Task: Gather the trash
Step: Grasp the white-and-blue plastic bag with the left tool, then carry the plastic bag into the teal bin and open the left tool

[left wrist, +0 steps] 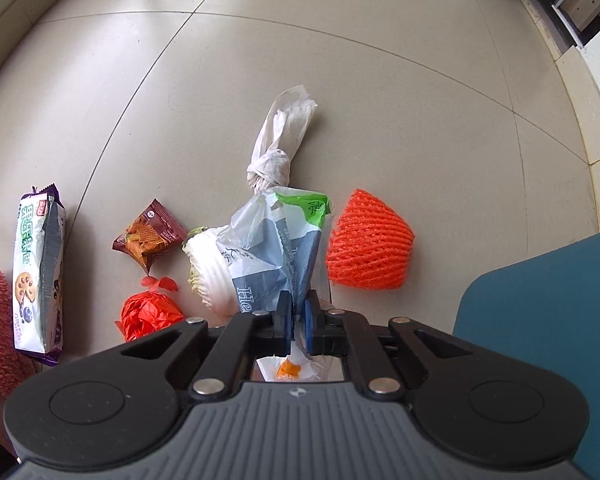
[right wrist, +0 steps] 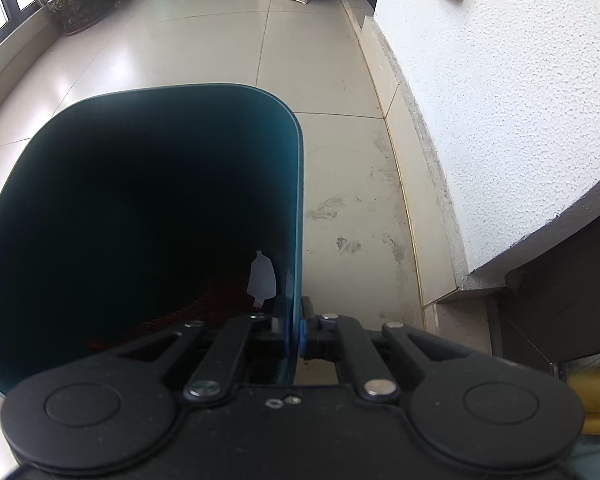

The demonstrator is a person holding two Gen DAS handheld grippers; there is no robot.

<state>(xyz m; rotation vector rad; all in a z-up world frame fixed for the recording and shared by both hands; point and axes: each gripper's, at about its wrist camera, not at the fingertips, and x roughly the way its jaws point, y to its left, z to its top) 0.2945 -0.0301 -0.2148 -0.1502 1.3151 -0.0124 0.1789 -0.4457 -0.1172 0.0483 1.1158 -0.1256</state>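
Left gripper [left wrist: 296,312]: pointing steeply down, blue pads pinched tight on a crumpled bag [left wrist: 276,240].
Right gripper [right wrist: 296,328]: also angled steeply down, jaws clamped on the bin [right wrist: 296,200] wall, one finger inside, one outside.
Hands: neither visible in either view.

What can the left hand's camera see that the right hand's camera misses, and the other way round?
Only the left view shows the litter on the floor: a biscuit pack, a brown snack wrapper, an orange foam net, a knotted tissue, and the plastic bag pinched by the left gripper.

Only the right view shows the bin's dark inside, a white wall and potted plants, with the right gripper clamped on the rim.

Both show the teal bin and tiled floor.
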